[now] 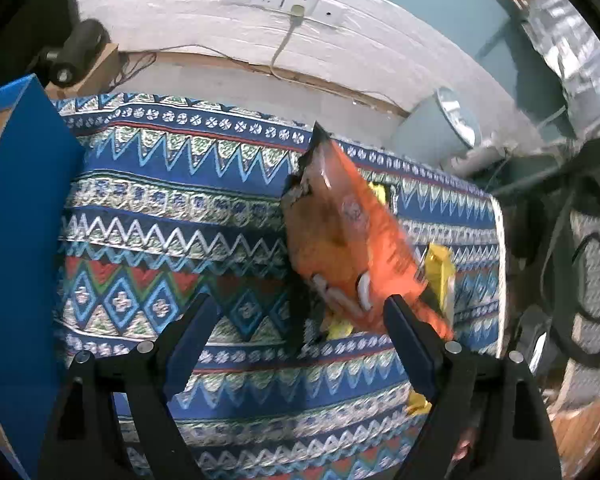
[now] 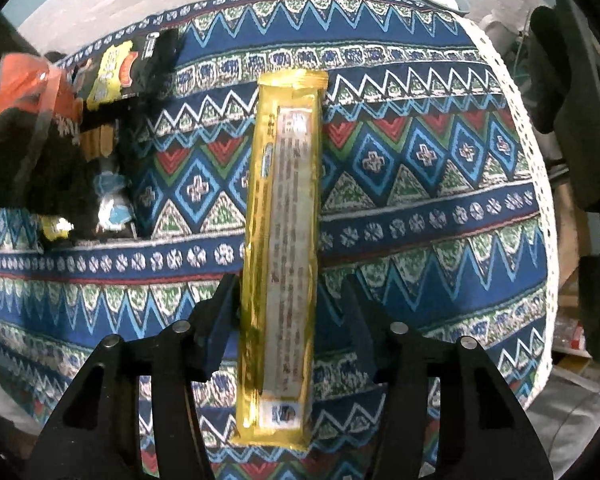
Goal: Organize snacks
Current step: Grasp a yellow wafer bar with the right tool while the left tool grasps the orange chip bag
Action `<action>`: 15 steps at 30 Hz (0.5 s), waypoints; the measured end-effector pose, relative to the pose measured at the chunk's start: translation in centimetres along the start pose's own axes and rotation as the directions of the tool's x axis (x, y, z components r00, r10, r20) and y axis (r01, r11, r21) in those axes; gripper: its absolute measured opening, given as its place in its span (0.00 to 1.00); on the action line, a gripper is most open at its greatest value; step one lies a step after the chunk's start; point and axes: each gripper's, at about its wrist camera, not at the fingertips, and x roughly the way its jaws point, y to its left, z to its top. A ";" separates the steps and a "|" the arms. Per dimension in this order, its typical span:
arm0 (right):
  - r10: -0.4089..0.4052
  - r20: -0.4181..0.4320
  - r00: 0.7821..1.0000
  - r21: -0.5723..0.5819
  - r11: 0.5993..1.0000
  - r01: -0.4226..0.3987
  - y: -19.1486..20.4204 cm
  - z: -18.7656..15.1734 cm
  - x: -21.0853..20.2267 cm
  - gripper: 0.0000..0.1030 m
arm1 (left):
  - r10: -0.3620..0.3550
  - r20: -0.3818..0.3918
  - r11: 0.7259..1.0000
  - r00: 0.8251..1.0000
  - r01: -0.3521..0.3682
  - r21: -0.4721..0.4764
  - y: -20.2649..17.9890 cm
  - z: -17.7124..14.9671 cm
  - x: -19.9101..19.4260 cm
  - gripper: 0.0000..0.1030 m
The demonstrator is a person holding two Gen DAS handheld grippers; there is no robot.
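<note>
Patterned cloth (image 2: 420,208) — yellow packet (image 2: 280,240) between right tool (image 2: 290,292) fingers.

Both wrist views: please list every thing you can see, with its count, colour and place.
cloth: one, blue patterned, covering the table
orange bag: one, orange and black, lying right of centre in the left wrist view
yellow pack: one, long, gold, lying on the cloth between the right jaws
black bag: one, black with yellow print, beside the orange bag
blue box: one, at the cloth's left edge
sockets: one row, white, on the wall
bucket: one, grey, behind the table
left gripper: one, black, open
right gripper: one, black, around the yellow pack, grip unclear
</note>
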 end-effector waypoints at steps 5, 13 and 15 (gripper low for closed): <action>0.015 0.022 1.000 0.008 1.000 -0.015 0.9 2.4 0.3 0.51 | -0.043 -0.027 0.996 0.999 0.041 -0.077 -0.3 0.9 1.7 0.84; 0.013 0.024 1.000 0.004 1.000 -0.014 2.0 2.4 1.6 0.53 | -0.141 -0.031 0.972 0.990 0.132 -0.193 -0.8 1.7 3.5 0.88; 0.010 0.026 1.000 -0.003 1.000 -0.010 2.0 2.5 1.7 0.55 | -0.138 -0.031 0.971 0.990 0.130 -0.199 -1.0 2.0 4.2 0.88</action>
